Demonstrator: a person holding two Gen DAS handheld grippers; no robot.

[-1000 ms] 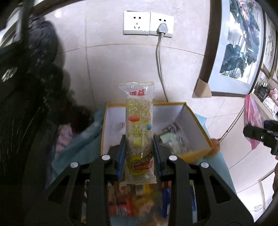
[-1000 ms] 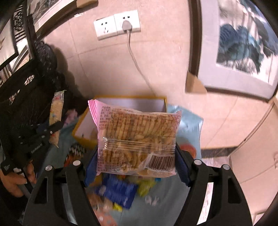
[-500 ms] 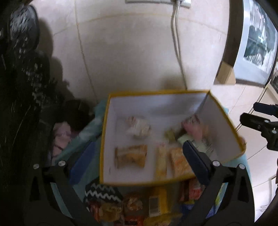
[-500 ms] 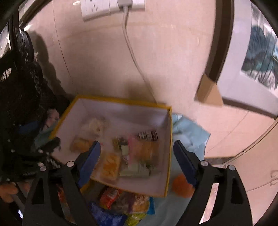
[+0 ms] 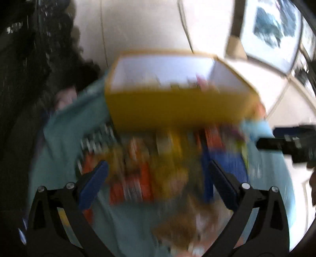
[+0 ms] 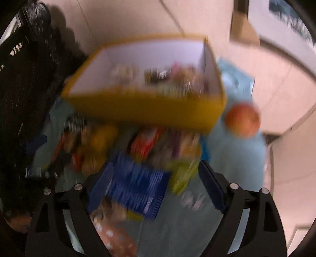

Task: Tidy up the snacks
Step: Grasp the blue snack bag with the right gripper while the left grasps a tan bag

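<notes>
Though both views are smeared by blur, the main things can be made out. The left tool (image 5: pixel 156 178) stands wide, its blue pads (image 5: pixel 92 183) far apart with nothing pressed between them; below it a heap of snack packets (image 5: pixel 150 164) lies on a pale blue cloth (image 5: pixel 65 126). The packets show as red, orange and yellow streaks, and single ones cannot be told apart. At twelve o'clock from the heap sits a yellow box (image 5: pixel 173 106) with white inner walls, its near wall touching or just beside the packets. A few packets lie inside it, too blurred to name. At three o'clock in this view the black tip of the right tool (image 5: pixel 286 144) reaches in from the edge.

In the right wrist view the right tool (image 6: pixel 156 178) is also wide and empty, with no packet gripped. A dark blue packet (image 6: pixel 138 189) lies on the cloth under the gap, nearer the left pad (image 6: pixel 98 189), and a yellow-green packet (image 6: pixel 183 174) sits just beside it at three o'clock. The box (image 6: pixel 146 108) is at twelve o'clock, holding several packets (image 6: pixel 165 79) toward its right half. A round orange fruit (image 6: pixel 243 120) rests on the cloth (image 6: pixel 237 154) at three o'clock from the box, close to its right corner. Pale floor tiles (image 6: pixel 138 17) lie beyond.
</notes>
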